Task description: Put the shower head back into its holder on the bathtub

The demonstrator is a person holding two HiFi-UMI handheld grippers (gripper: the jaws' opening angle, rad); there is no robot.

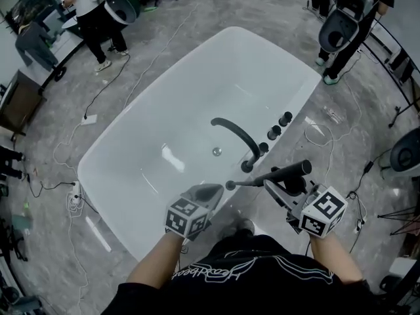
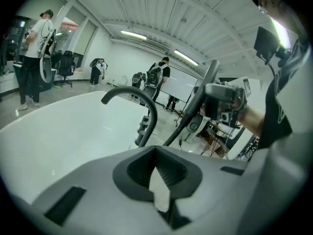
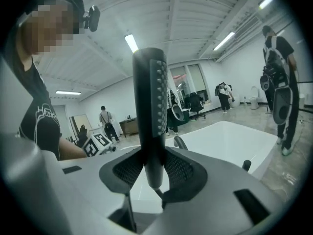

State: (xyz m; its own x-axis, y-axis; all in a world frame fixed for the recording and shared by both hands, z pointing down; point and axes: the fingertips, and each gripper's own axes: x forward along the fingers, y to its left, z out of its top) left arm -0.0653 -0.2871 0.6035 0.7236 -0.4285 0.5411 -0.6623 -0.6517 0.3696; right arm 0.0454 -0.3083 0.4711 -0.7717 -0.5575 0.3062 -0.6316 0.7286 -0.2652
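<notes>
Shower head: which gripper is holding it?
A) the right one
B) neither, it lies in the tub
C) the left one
A: the right gripper view shows the shower head clamped upright in the right gripper, while the left gripper is shut with nothing in it.

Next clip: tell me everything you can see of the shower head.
The shower head is a slim, dark, stick-shaped wand, matte like plastic or coated metal, with rows of small nozzle holes down one side. The right gripper is shut on its lower part. In the head view it lies roughly level by the bathtub rim, beside the curved spout, in no holder.
</notes>
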